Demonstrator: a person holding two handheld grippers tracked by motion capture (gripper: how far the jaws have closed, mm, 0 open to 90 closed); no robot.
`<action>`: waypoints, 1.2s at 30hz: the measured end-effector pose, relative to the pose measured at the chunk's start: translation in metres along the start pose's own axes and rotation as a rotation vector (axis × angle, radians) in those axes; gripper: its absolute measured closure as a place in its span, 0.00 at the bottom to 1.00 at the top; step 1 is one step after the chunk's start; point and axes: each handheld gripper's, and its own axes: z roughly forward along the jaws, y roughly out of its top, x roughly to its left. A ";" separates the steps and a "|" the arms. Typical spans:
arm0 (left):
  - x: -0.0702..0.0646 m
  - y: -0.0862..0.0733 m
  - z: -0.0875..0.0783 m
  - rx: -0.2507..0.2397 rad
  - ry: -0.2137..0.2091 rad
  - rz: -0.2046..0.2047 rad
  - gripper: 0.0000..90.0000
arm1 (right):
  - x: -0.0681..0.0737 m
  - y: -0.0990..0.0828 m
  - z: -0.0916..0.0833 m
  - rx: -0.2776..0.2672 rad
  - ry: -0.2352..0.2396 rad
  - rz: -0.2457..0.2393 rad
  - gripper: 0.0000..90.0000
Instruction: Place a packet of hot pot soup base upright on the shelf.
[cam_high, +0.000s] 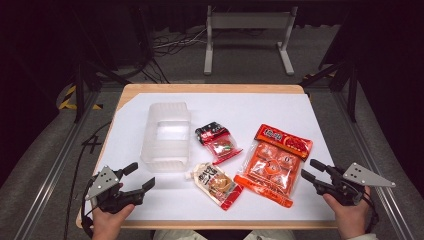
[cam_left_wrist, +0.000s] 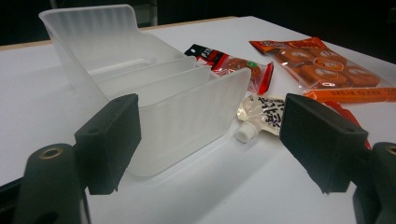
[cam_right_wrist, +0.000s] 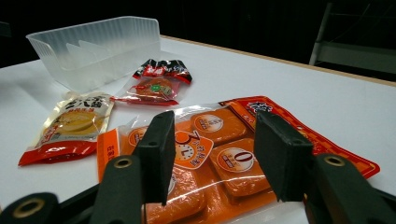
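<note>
The right gripper (cam_high: 314, 174) is held at the near right edge of the table, and its jaws stand spread with nothing between them. It points to the left and a little far, directly at the large orange packet of wrapped snacks (cam_high: 274, 164), which lies just beside its tips. In the right gripper view this orange packet (cam_right_wrist: 219, 154) sits straight beyond the two black jaws, without touching them. Its long axis goes from the near left to the far right, so the gripper meets its near right long edge.

The left gripper (cam_high: 141, 177) is at the near left corner, also with jaws spread and holding nothing. It faces the near end of the translucent plastic bin with dividers (cam_high: 166, 136), which stands between it and the snacks. So the right hand is clearly nearer to the orange packet, and I judge it will take it and bring it left to the bin.
</note>
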 end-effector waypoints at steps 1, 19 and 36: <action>0.000 0.000 0.000 0.000 0.001 0.001 0.24 | 0.000 0.000 0.000 0.000 0.001 0.001 0.54; 0.000 -0.001 0.003 0.020 0.021 -0.002 0.22 | -0.017 0.024 0.021 0.027 -0.039 -0.006 0.43; -0.001 -0.002 0.007 0.044 0.019 0.000 0.22 | -0.052 0.040 0.057 0.067 -0.040 0.031 0.43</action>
